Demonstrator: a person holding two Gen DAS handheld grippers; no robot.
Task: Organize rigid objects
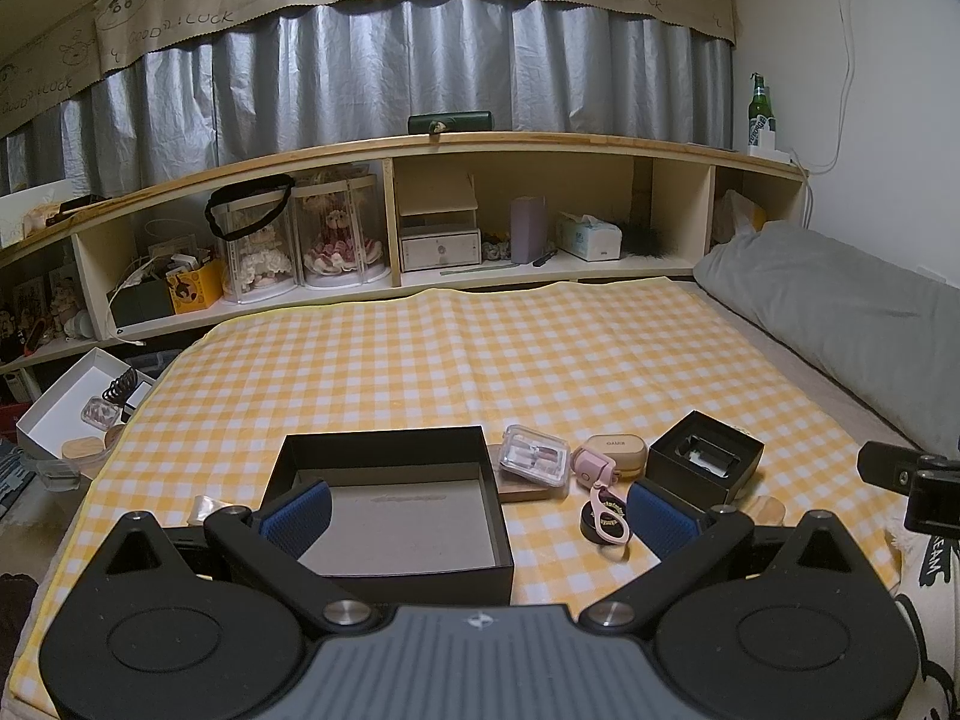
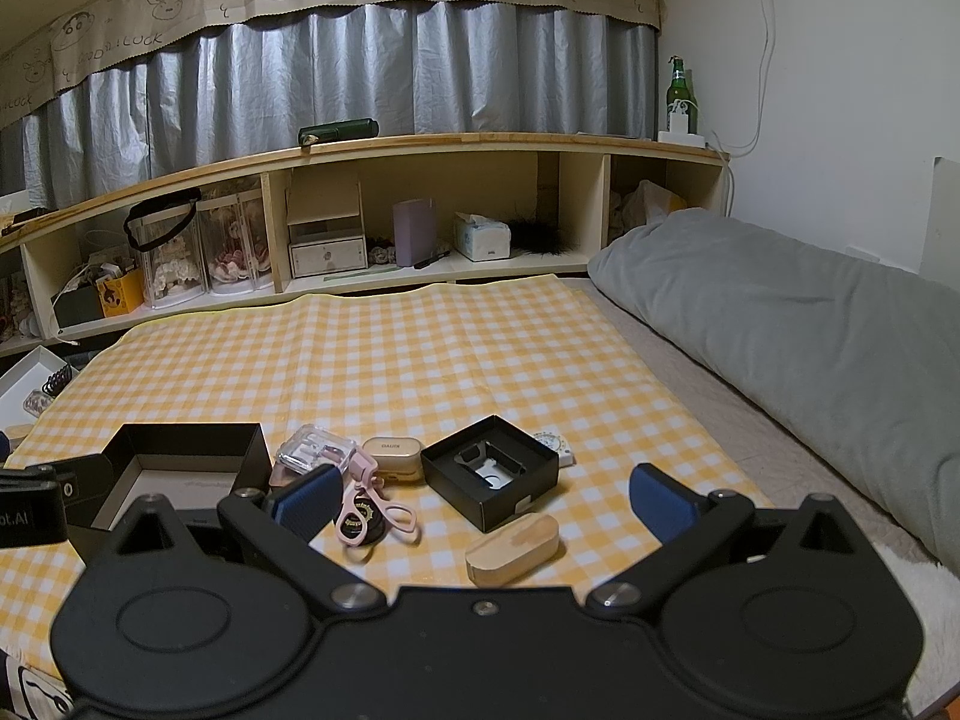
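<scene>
A large open black box sits on the yellow checked cloth. Right of it lie a clear plastic case, a beige earbud case, a pink eyelash curler over a round black tin, a small open black box and a wooden oval piece. My left gripper hovers open over the large box's right edge. My right gripper stands open above the small box and wooden piece.
A grey pillow lies along the right. A low wooden shelf with dolls, tissues and boxes runs behind the cloth. A white box with small items sits off the cloth at left. The cloth's far half is bare.
</scene>
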